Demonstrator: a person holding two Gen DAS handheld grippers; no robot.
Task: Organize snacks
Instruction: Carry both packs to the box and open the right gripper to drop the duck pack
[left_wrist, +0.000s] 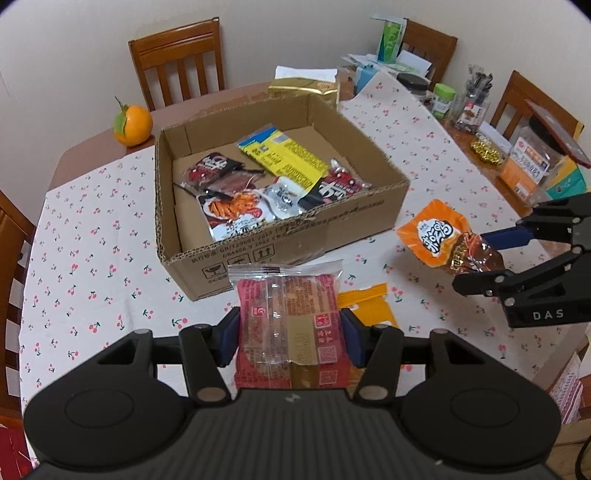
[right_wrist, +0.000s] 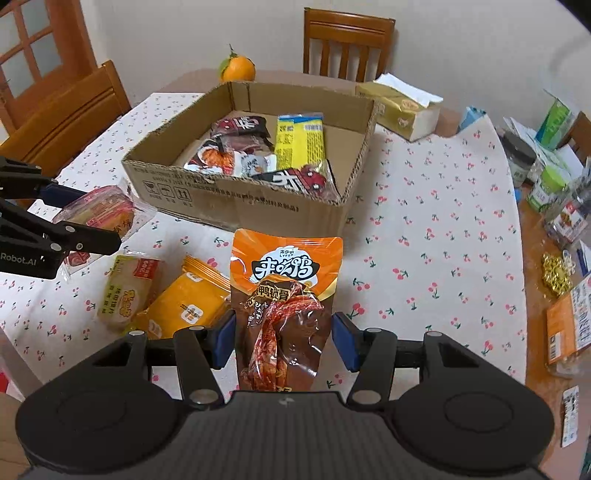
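Here, by parts:
Left hand-held gripper (left_wrist: 289, 334): lower centre of the left wrist view, blue pads pressed on both sides of a red cake packet (left_wrist: 288, 321), held clear of the surface.
Right hand-held gripper (right_wrist: 282, 341): lower centre of the right wrist view, clamped on the brown lower half of an orange duck-snack pouch (right_wrist: 286, 295); seen also at right edge of the left wrist view.
Orange duck-snack pouch: upright between the pads, orange top pointing toward the box, raised above the cloth.
Cardboard box (left_wrist: 295, 240): open-topped, middle of both views, on the cherry-print surface (left_wrist: 92, 258).
Box contents: yellow packet (left_wrist: 291, 155) lying flat, black-and-red packets (left_wrist: 212, 168), a white packet with orange strips (left_wrist: 236, 210), all loosely overlapping.
Loose snacks: yellow-orange packet (right_wrist: 188, 302) and a pale bun packet (right_wrist: 127, 291) lying on the cloth, lower left of the right wrist view, just beside each other.
Orange fruit (left_wrist: 133, 123): with leaf, upper left of the left wrist view, behind the box on bare wood.
Tissue pack (right_wrist: 402, 107): gold, upper right of the box.
Clutter: jars and cartons along the right edge.
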